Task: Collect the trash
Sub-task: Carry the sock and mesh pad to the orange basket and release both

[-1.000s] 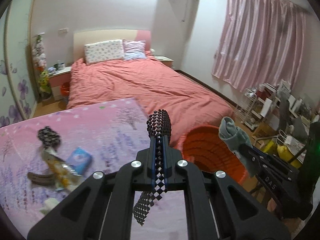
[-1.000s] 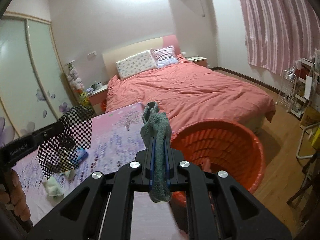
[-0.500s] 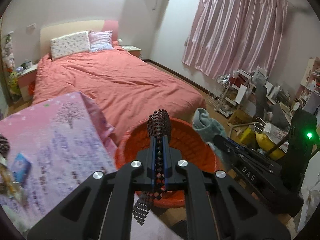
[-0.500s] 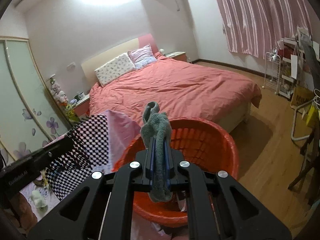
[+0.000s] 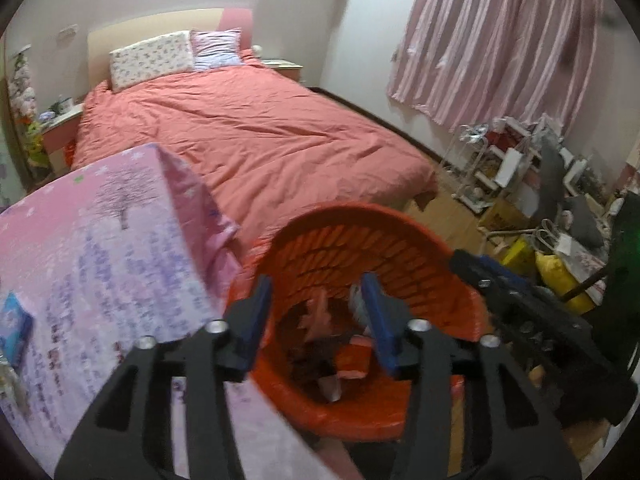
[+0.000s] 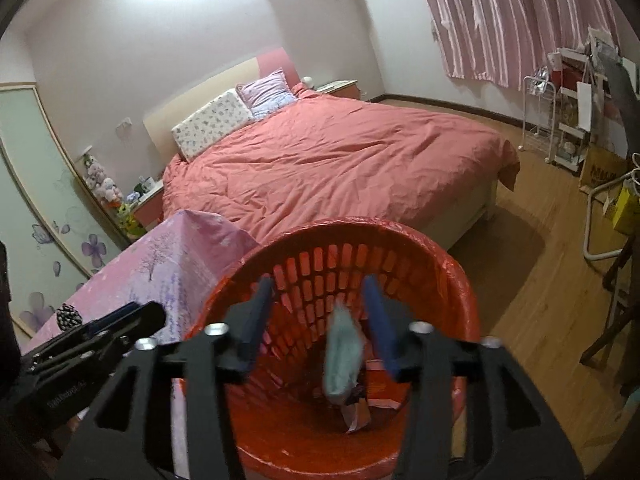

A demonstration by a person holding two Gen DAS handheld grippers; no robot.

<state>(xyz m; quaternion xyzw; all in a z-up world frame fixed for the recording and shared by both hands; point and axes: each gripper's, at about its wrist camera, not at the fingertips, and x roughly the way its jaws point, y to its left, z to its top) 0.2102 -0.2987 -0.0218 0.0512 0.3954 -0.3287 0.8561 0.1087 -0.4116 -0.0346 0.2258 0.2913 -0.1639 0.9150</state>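
Both the left gripper [image 5: 318, 312] and right gripper [image 6: 320, 316] are opening over the orange laundry basket [image 6: 460, 280], the grey-green sock [image 6: 342, 354] dropping free between the right's jaws: drop-off step, next fetching remaining trash from the pink-clothed table [image 5: 100, 260]

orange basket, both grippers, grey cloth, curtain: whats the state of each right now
orange basket: upright, trash inside
left gripper: fingers opening, nothing between them
right gripper: fingers opening, nothing gripped
grey cloth: blurred between the right fingers, over the basket
curtain: drawn shut
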